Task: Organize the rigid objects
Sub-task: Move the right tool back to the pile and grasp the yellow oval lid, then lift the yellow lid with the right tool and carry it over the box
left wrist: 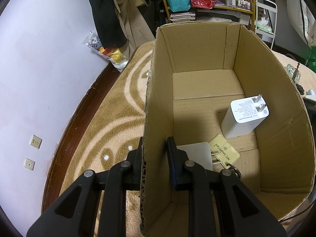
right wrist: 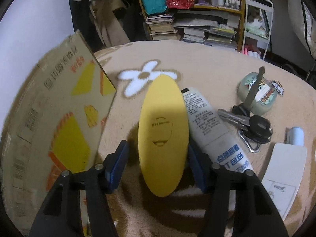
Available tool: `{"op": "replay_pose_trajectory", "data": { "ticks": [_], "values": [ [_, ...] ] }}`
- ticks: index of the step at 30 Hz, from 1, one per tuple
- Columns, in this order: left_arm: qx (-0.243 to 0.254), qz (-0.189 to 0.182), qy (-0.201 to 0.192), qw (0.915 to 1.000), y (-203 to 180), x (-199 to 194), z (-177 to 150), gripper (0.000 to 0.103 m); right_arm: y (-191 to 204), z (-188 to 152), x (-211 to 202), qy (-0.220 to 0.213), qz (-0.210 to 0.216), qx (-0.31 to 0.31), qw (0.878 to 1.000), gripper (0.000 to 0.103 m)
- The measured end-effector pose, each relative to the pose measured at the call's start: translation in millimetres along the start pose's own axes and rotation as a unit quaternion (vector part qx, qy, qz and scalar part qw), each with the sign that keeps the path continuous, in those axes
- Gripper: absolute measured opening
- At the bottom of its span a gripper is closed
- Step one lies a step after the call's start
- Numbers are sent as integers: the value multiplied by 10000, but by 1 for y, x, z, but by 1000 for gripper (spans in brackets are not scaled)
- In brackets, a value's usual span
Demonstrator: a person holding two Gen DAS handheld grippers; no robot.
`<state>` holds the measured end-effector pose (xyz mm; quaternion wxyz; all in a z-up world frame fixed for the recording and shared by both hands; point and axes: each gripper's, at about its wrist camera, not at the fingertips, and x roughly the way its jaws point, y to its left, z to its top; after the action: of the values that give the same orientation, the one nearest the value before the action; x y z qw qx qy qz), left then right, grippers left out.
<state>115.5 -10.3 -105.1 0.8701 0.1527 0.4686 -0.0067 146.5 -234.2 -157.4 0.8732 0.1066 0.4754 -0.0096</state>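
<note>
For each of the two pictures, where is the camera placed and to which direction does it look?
Left wrist: on the left gripper, looking down into the cardboard box with a white charger; its fingers straddle the box wall.
Right wrist: on the right gripper, looking across the rug at a yellow oval object between open fingers.
Shared: the box and the shelf.

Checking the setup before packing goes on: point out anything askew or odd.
The cardboard box has one wall straddled by the left gripper, whose fingers stand apart on either side. The white charger inside lies tilted, prongs up. Nothing looks spilled or broken.
</note>
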Motion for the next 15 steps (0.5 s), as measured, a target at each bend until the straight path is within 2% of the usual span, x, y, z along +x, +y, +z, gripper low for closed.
{"op": "replay_pose_trajectory", "data": {
  "ticks": [2, 5, 9, 10, 15],
  "values": [
    [5, 1, 0, 10000, 0, 0, 0, 20, 3, -1, 1, -12, -55, -15, 10000, 67],
    [3, -1, 3, 10000, 0, 0, 0, 20, 2, 0, 3, -11, -41, 73, 10000, 68],
    [7, 3, 3, 10000, 0, 0, 0, 20, 6, -1, 7, 68, -313, -78, 9995, 62],
    [12, 5, 3, 10000, 0, 0, 0, 20, 7, 0, 7, 68, -388, -94, 9992, 54],
    [12, 6, 2, 10000, -1, 0, 0, 20, 5, 1, 1, 56, -420, -45, 9991, 54]
  ]
}}
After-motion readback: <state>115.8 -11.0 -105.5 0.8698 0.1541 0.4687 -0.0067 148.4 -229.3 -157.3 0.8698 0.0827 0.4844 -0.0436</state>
